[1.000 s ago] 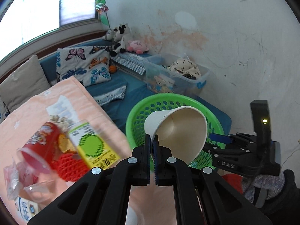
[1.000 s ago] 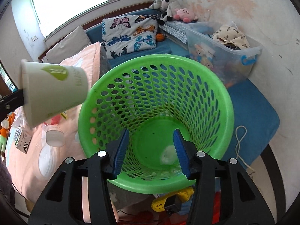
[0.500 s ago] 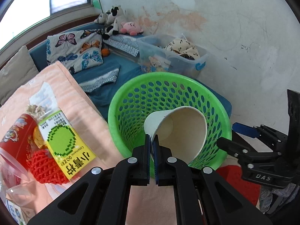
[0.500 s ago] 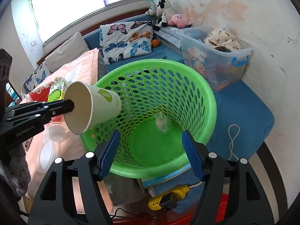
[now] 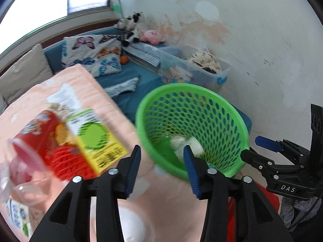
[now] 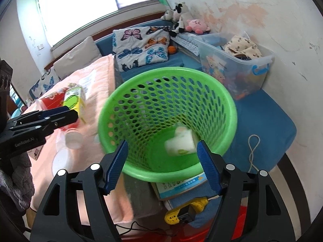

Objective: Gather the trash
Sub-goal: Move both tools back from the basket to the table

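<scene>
A green perforated basket (image 5: 232,109) (image 6: 226,100) stands off the table's edge. A white paper cup (image 6: 179,143) (image 5: 188,147) lies inside it beside a crumpled white scrap (image 5: 177,141). My left gripper (image 5: 162,161) is open and empty, above the table edge just left of the basket. My right gripper (image 6: 162,155) is open and empty, its jaws spread over the basket's near rim. On the peach tablecloth (image 5: 84,88) lie a yellow-green carton (image 5: 97,141) (image 6: 73,98), a red snack tube (image 5: 34,137) and a red foam net (image 5: 66,161).
A clear plastic cup (image 5: 26,191), a white lid (image 5: 131,227) and a small box (image 5: 16,217) lie on the table's near side. A clear storage bin (image 6: 238,64), butterfly pillow (image 6: 141,46) and blue couch are behind. A book (image 6: 181,185) and yellow plug (image 6: 181,213) lie below the basket.
My left gripper opened and let go of the paper cup, which dropped into the basket. It pulled back to the left. My right gripper opened wider.
</scene>
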`<action>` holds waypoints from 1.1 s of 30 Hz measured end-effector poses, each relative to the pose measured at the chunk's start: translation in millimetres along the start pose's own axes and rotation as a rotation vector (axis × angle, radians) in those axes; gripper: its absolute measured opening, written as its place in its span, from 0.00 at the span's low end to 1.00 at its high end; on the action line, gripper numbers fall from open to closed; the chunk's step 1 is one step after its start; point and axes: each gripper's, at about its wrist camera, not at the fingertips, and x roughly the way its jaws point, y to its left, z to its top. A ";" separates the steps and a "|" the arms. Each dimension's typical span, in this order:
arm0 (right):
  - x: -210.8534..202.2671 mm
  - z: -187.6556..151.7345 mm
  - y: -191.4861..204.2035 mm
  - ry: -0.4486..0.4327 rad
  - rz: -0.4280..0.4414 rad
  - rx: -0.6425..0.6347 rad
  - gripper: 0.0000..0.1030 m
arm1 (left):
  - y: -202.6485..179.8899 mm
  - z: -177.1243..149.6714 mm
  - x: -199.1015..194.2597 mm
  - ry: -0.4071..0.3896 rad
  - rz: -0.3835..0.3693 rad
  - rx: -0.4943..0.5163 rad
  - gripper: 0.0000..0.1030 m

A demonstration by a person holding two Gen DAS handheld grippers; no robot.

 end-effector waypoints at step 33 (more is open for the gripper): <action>21.7 -39.0 171.8 0.095 0.231 -0.301 0.90 | 187.9 -122.8 -145.6 -0.086 0.403 -0.379 0.72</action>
